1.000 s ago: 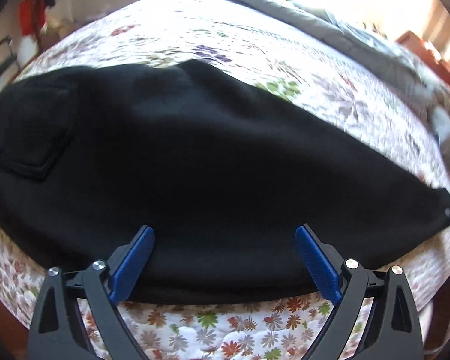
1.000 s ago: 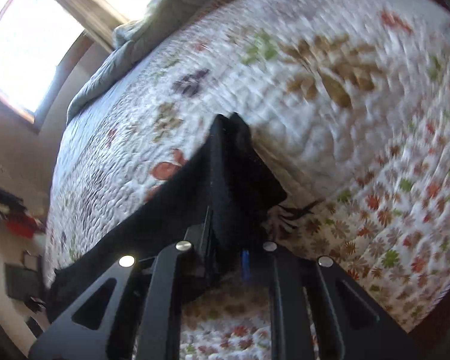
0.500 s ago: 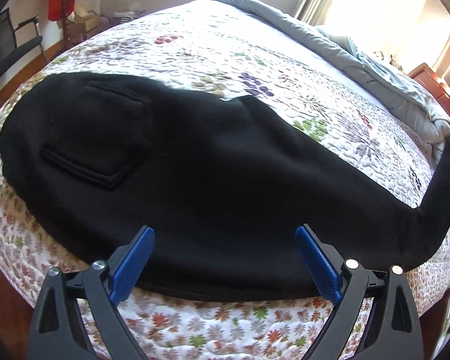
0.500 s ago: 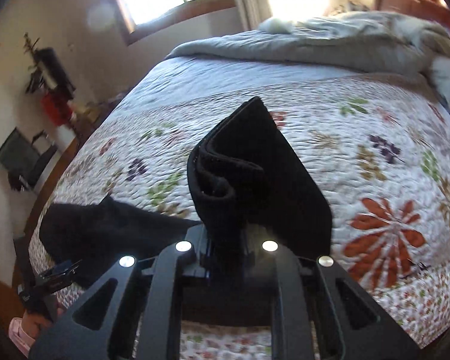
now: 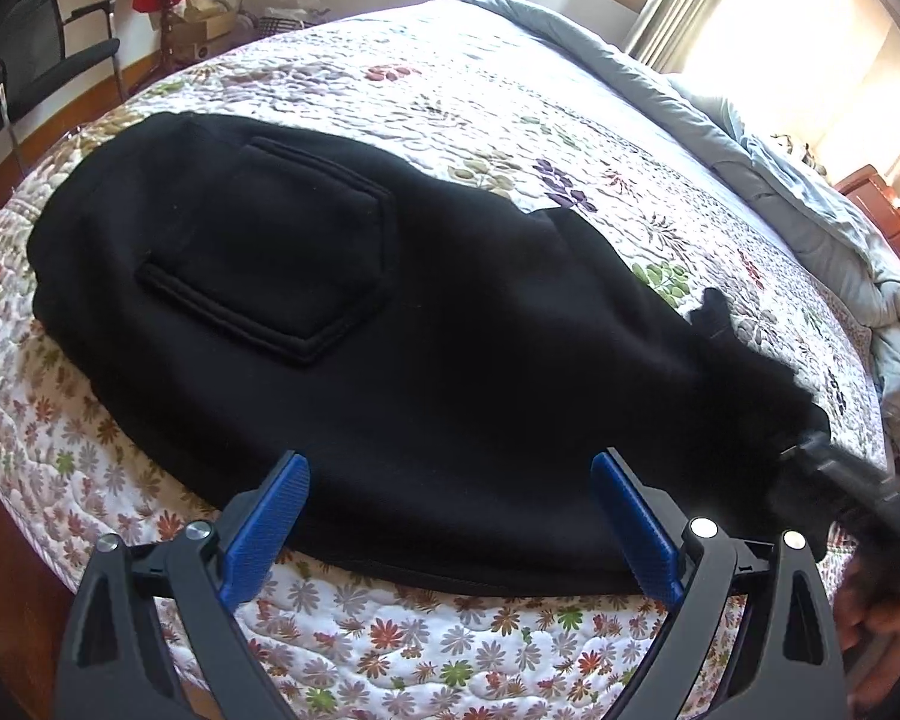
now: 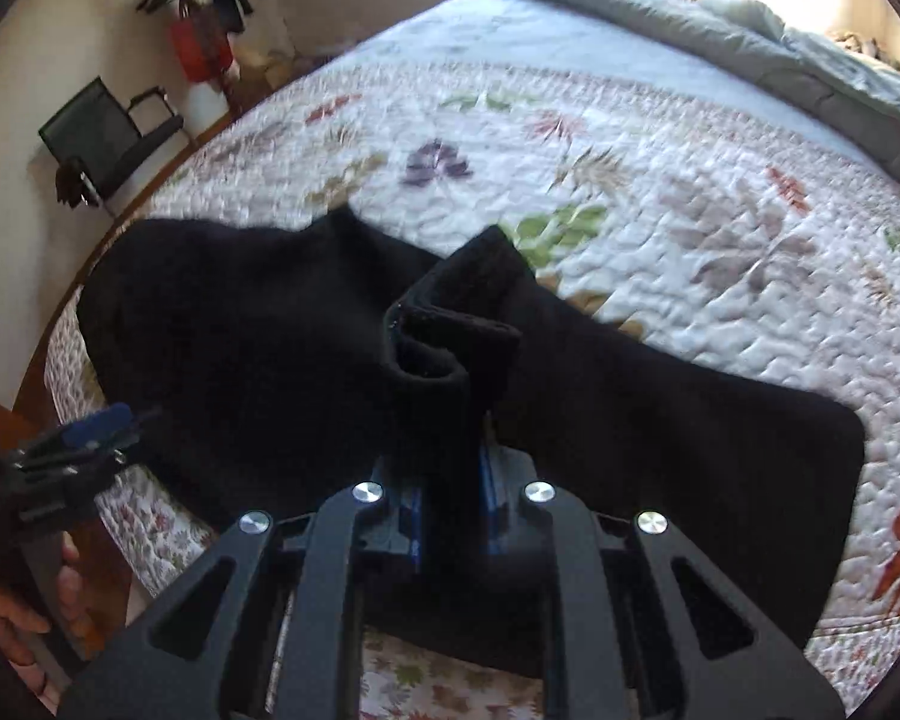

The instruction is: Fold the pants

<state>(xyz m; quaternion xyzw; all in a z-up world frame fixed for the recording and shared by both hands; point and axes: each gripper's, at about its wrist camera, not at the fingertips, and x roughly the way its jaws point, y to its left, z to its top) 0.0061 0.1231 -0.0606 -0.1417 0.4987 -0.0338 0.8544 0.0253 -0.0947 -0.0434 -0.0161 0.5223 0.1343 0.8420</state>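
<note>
Across the floral quilt of the bed, black pants spread flat, long axis running from the pocketed seat at far left to the leg ends at near right, parallel with the bed's near edge. Over the near hem, left claw hovering wide open, blue pads apart, nothing gripped. At the right end, right claw clamped nearly shut on the bunched leg cuffs, cuffs raised above the lower leg cloth. Seat lying leftward and beyond from that claw, so fold judged to carry along the long axis toward it, right hand nearer.
</note>
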